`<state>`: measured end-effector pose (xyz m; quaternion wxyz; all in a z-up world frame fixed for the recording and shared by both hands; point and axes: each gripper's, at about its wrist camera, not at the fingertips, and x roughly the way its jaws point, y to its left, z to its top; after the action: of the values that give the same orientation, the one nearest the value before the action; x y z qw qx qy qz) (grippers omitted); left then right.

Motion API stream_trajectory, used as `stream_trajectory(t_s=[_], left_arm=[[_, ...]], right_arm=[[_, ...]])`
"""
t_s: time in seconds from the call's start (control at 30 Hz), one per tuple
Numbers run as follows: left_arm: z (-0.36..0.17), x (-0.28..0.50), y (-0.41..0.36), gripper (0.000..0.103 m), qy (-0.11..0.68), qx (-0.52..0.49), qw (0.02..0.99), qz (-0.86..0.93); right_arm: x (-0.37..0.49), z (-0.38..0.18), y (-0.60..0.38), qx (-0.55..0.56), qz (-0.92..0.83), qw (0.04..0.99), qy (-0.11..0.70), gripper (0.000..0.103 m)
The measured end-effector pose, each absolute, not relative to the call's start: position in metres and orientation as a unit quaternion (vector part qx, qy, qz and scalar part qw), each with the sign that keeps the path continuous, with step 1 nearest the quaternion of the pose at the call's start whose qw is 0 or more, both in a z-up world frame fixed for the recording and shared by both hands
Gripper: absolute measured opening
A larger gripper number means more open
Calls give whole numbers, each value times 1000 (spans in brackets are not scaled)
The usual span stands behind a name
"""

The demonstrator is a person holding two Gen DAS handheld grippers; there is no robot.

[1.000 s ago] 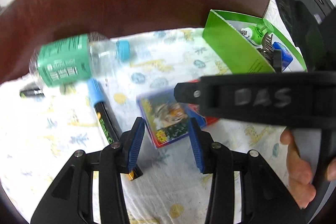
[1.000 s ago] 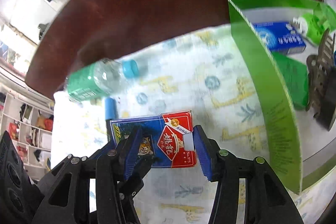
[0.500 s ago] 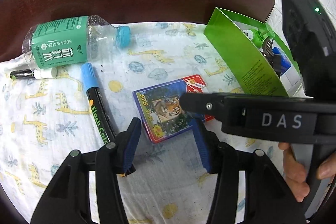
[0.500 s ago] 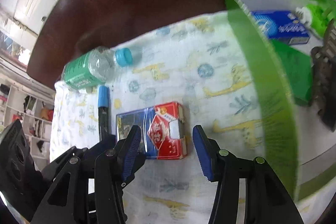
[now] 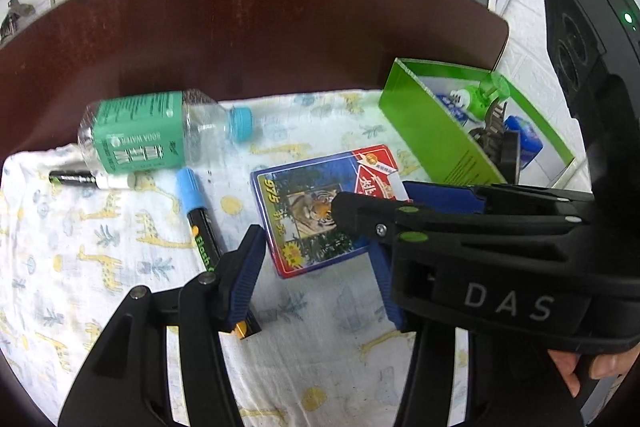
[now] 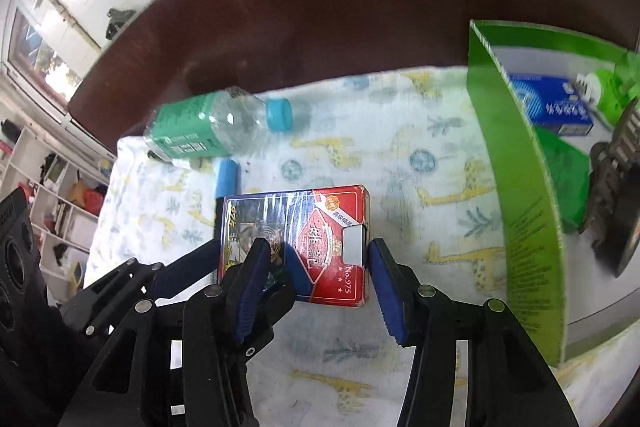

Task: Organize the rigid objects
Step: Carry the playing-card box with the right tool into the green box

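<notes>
Since a second ago the left gripper (image 5: 316, 267) has been opening its jaws, which now stand spread over the cloth with the near end of the card pack (image 5: 320, 211) between them, pads not pressing it; the blur of the earlier left view has cleared and the bottle no longer looks smeared. The right gripper (image 6: 314, 287) has its jaws spread on either side of the pack's red end, the right pad just clear of its edge, so it pinches nothing; the pack (image 6: 296, 247) lies flat on the giraffe-print cloth (image 6: 360, 155) covering the worktop (image 5: 260, 27). The green box (image 6: 516, 187), open-topped, stands to the right and holds one blue carton (image 6: 552, 107), one green plug-in device (image 6: 608, 87) and one dark claw clip (image 6: 616, 187). On the cloth are one soda water bottle (image 5: 140, 131), one blue-capped marker (image 5: 196, 215), one small black-and-white tube (image 5: 92, 179) and the one card pack.
</notes>
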<state>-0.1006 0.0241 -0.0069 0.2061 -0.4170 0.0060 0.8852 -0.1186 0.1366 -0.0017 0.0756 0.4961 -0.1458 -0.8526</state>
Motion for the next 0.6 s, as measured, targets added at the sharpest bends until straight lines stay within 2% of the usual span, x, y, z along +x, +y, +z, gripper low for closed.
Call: stream_trajectory(t_s=[0.3,0.6], left_arm=[[27,-97,56,51,29,-376,229,897],[56,-89,133,51,97,-336,273,896]], right_arm=[[-103,40,151,438,-885,63,-143,54],[-81,67,215,386,-906,15,-173,54]])
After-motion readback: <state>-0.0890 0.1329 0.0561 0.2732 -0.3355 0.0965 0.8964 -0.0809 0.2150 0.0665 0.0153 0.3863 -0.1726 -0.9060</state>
